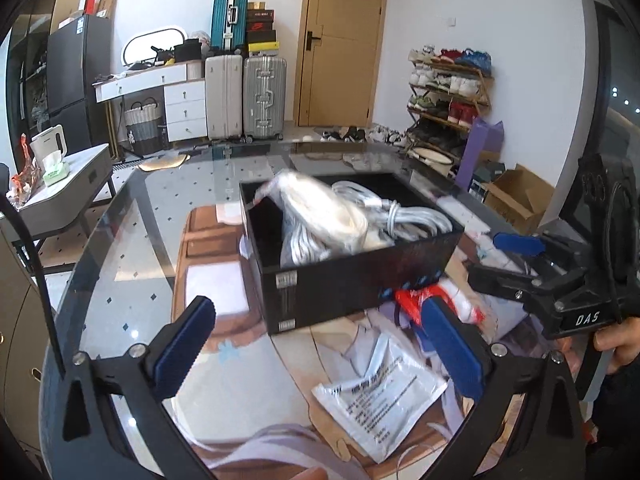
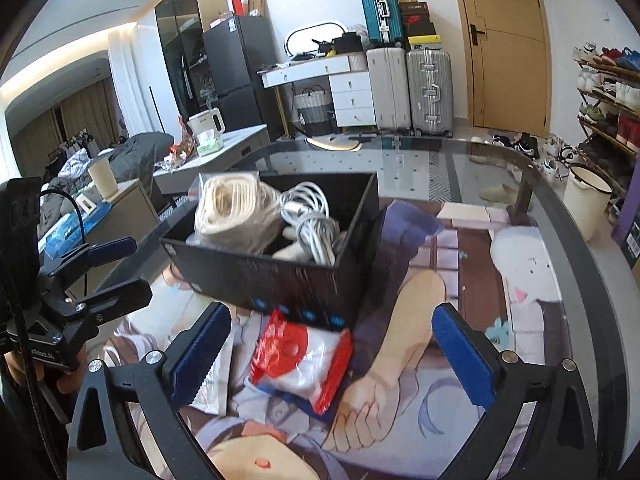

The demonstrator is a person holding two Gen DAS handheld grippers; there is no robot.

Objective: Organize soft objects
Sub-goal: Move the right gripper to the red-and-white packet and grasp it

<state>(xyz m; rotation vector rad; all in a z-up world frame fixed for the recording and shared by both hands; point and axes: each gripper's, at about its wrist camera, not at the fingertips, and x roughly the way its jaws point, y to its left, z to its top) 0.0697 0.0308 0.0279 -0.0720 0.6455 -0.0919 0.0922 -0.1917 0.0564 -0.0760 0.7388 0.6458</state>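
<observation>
Left gripper (image 1: 320,356): jaws wide, empty. Right gripper (image 2: 332,354): jaws wide, nothing gripped; red-white packet (image 2: 300,364) lies between them on the glass table (image 2: 460,160). Black box (image 2: 280,268) at 12 o'clock holds a bagged beige bundle (image 2: 228,212) and white cables (image 2: 312,220). White pouch (image 1: 380,396) lies near the left gripper's right finger.

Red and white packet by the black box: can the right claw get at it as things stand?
Probably yes. The right claw is open, and the red and white packet lies on the mat between its fingers, uncovered. The black box sits just behind it, so approach from the near side.
</observation>
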